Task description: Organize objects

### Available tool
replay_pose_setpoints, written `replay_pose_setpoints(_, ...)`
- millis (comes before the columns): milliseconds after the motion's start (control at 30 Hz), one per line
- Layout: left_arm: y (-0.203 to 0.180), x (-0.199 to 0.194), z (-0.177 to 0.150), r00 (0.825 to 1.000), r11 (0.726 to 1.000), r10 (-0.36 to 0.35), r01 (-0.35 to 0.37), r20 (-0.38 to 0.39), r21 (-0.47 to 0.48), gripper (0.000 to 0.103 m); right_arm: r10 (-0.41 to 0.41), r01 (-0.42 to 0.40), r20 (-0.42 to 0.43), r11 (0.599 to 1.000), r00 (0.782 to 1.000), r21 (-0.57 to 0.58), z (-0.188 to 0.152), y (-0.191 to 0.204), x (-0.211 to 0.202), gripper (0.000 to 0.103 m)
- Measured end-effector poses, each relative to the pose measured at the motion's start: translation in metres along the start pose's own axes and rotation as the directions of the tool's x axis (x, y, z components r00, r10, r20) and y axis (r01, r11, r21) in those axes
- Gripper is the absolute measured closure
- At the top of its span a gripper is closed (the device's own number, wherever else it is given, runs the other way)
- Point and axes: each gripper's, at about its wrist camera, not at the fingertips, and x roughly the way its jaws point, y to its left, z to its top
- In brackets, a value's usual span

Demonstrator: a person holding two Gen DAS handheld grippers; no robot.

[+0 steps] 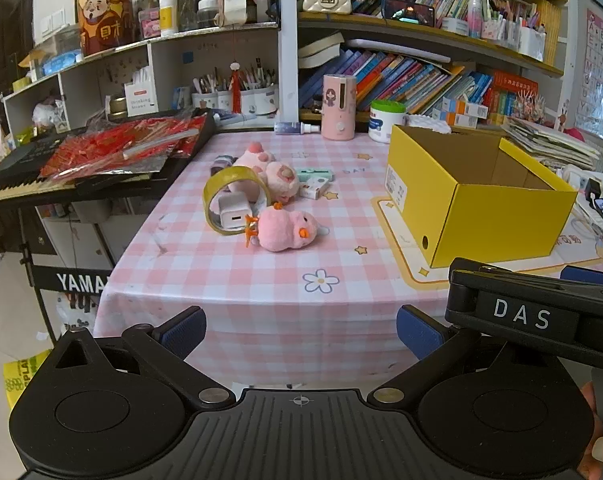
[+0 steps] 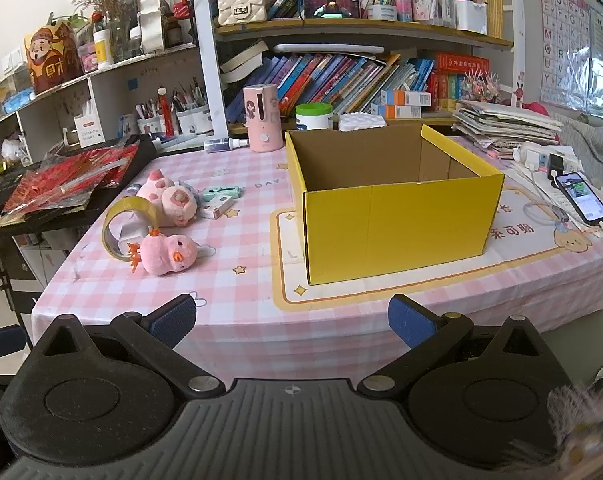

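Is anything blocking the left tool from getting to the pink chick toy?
No. The left tool hangs open before the table edge, and only bare checked tablecloth lies between it and the pink chick toy. The tape roll sits just behind the chick.

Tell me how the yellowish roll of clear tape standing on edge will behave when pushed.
The yellowish roll of clear tape stands on its rim, so it would probably roll or topple. The white charger block sitting in its hole may drag along. It looks thin-walled, likely light; its glossy band may slip.

box right on table | toys left | tape roll beside toys
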Motion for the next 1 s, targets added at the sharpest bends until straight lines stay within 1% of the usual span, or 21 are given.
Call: replay_pose_setpoints(1000, -0.0025, 0.0014, -0.0029, 1.0, 1.0, 0.002, -0.002, -0.002, 0.003, 0.001, 0.001, -0.001, -0.013, 1.0, 1.0, 0.011, 0.0, -0.0004, 0.0007, 0.0)
